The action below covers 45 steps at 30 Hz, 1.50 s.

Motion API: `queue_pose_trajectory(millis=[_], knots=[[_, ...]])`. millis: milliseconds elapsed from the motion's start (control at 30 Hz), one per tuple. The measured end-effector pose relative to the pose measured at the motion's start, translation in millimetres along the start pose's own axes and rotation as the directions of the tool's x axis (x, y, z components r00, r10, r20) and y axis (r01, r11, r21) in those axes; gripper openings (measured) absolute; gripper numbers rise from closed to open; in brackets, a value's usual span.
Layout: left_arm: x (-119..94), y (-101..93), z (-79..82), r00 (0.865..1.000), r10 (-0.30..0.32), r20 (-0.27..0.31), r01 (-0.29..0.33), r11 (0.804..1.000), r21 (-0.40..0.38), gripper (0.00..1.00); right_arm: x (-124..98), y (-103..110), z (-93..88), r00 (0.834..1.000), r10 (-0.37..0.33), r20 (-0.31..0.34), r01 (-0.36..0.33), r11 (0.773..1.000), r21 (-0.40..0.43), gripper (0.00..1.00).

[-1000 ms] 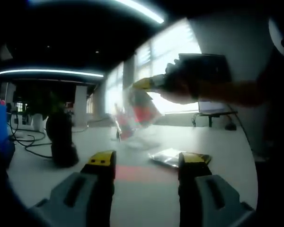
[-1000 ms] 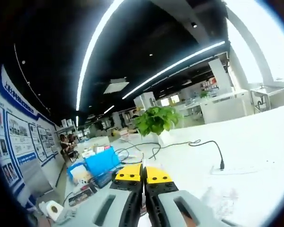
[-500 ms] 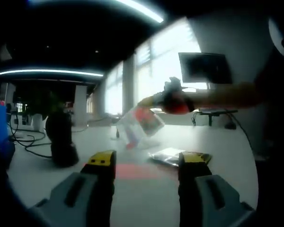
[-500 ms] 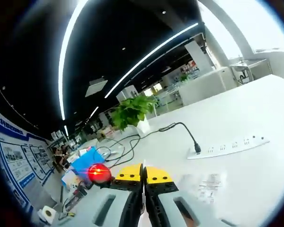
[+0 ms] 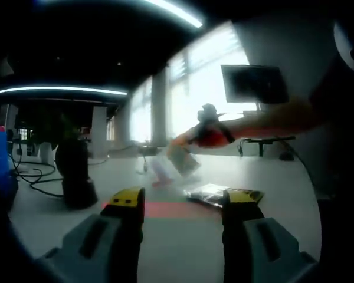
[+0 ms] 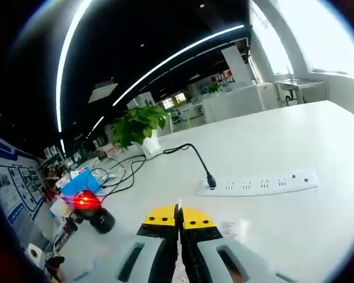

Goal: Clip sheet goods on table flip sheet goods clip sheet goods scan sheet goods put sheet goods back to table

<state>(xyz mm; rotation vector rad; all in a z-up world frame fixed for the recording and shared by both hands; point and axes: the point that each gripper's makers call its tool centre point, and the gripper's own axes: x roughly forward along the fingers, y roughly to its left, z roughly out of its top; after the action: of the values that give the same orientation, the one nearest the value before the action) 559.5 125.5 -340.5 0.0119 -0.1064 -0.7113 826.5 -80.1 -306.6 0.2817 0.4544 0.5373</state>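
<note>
In the left gripper view my left gripper [image 5: 184, 201] stands open low over the white table [image 5: 271, 183], nothing between its yellow tips. The right gripper [image 5: 207, 133] reaches in from the right, held by a person's hand, shut on a clear sheet packet [image 5: 179, 160] with red print that hangs just above the table. A second shiny packet [image 5: 215, 194] lies flat beyond my left jaws. In the right gripper view the right gripper [image 6: 178, 219] is shut, and the clear packet [image 6: 231, 229] shows faintly past its tips. The black scanner [image 5: 74, 174] stands left; its red light [image 6: 82, 201] glows.
A red scan glow [image 5: 165, 210] lies on the table between the left jaws. A white power strip [image 6: 256, 184] with a black cable, a potted plant [image 6: 138, 126] and a blue box [image 6: 75, 177] stand on the table [image 6: 295, 135]. A monitor [image 5: 252, 84] stands at the back.
The right gripper has lowered the packet from up in front of the window to just above the table. The right view has tilted down. The left gripper has stayed still.
</note>
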Motion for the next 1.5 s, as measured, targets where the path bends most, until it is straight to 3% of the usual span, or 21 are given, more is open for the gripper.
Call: queue_pose_trajectory(millis=[100,233,400,500,600,867,1100,1233,1500], knots=[[0,0.2,0.7,1.0,0.003,0.003,-0.003,1.0,0.003,0.46,9,-11,-3.1,0.999,-0.016,-0.049,0.013,0.998,-0.057,0.0],[1,-3.4,-1.9,1.0,-0.009,-0.009,0.009,1.0,0.016,0.46,5,-16,-22.6,0.991,-0.086,-0.105,0.071,0.988,-0.135,0.0],[1,-3.4,-1.7,1.0,-0.011,-0.009,0.011,1.0,0.014,0.46,8,-22,-30.8,0.988,-0.098,-0.116,0.078,0.982,-0.17,0.0],[0,-2.5,-1.2,1.0,-0.007,-0.006,0.007,1.0,0.01,0.46,14,-31,-30.2,0.987,-0.097,-0.131,0.061,0.964,-0.261,0.0],[0,-2.7,-1.5,1.0,-0.008,-0.008,0.008,1.0,0.012,0.46,24,-42,-29.8,0.984,-0.1,-0.147,0.061,0.966,-0.253,0.0],[0,-2.9,-2.0,1.0,-0.006,-0.01,0.007,1.0,0.016,0.46,32,-51,-32.7,0.978,-0.137,-0.157,0.068,0.923,-0.379,0.0],[0,-3.5,-2.2,1.0,-0.007,-0.011,0.008,1.0,0.016,0.46,36,-53,-29.1,0.98,-0.153,-0.13,0.09,0.912,-0.399,0.0],[0,-3.4,-2.6,1.0,-0.005,-0.013,0.006,1.0,0.014,0.46,39,-57,-32.1,0.972,-0.193,-0.133,0.108,0.873,-0.475,0.0],[0,-2.0,-3.5,1.0,-0.002,-0.016,0.003,1.0,0.016,0.46,40,-66,-27.8,0.973,-0.187,-0.133,0.113,0.895,-0.431,0.0]])
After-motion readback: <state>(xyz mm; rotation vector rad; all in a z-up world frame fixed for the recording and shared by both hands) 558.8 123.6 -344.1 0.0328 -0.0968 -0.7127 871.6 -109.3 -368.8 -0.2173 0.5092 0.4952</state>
